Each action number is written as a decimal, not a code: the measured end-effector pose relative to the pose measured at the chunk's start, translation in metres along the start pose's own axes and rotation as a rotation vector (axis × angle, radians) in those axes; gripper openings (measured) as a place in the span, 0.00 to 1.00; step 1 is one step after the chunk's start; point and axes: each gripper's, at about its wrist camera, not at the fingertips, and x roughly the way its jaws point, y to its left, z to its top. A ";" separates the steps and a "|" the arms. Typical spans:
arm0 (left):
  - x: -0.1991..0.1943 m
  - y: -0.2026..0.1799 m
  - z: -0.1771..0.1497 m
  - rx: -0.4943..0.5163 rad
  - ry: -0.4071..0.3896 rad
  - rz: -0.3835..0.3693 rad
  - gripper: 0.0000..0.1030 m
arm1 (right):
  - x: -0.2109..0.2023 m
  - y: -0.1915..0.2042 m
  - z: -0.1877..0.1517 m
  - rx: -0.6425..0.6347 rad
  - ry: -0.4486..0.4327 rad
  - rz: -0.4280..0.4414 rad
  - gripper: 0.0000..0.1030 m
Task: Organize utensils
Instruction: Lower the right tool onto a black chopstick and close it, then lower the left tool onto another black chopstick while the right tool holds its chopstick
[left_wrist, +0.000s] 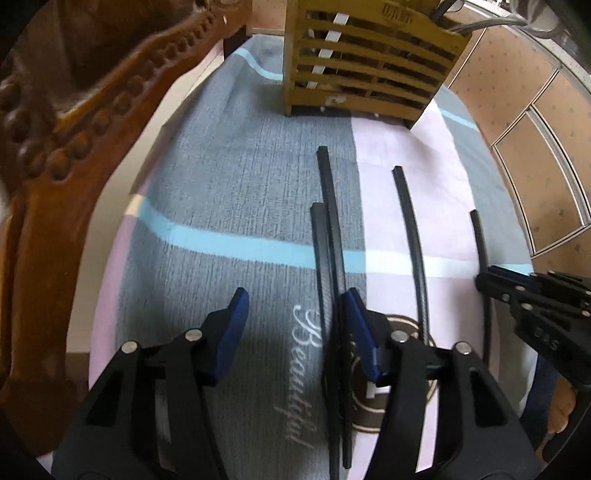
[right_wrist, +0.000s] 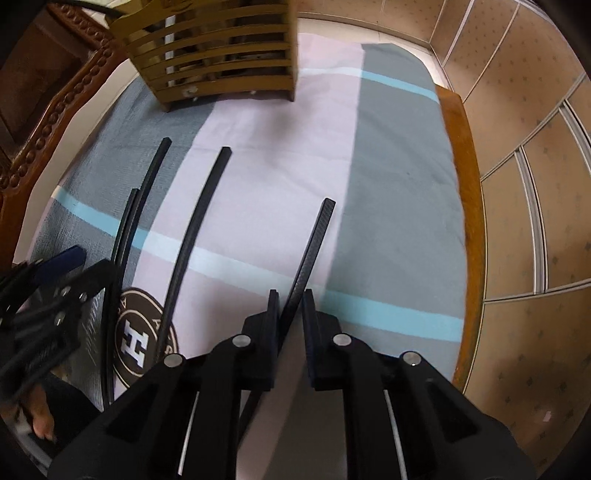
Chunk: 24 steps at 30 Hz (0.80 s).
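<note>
Several black chopsticks lie lengthwise on a striped cloth (left_wrist: 229, 206). A slatted wooden utensil holder (left_wrist: 365, 59) stands at the far end and also shows in the right wrist view (right_wrist: 221, 55). My left gripper (left_wrist: 295, 306) is open; two chopsticks (left_wrist: 330, 221) lie beside its right finger. A third chopstick (left_wrist: 410, 221) lies further right. My right gripper (right_wrist: 290, 306) is closed around the rightmost chopstick (right_wrist: 314, 243), whose far end points toward the holder. The right gripper also shows at the edge of the left wrist view (left_wrist: 491, 284).
A carved wooden chair back (left_wrist: 74, 122) runs along the left side. The table's wooden edge (right_wrist: 461, 206) borders the cloth on the right, with tiled floor (right_wrist: 535, 184) beyond. A round brown logo (right_wrist: 136, 332) is printed on the cloth.
</note>
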 end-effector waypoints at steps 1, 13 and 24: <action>0.001 -0.001 0.001 0.008 0.000 0.006 0.55 | 0.000 -0.002 0.000 0.000 -0.002 0.005 0.13; -0.003 0.010 0.009 0.013 0.009 0.046 0.55 | -0.003 -0.009 -0.019 0.001 -0.012 0.022 0.13; 0.008 0.000 0.010 0.051 0.016 0.098 0.59 | -0.003 -0.004 -0.021 0.000 -0.015 0.016 0.13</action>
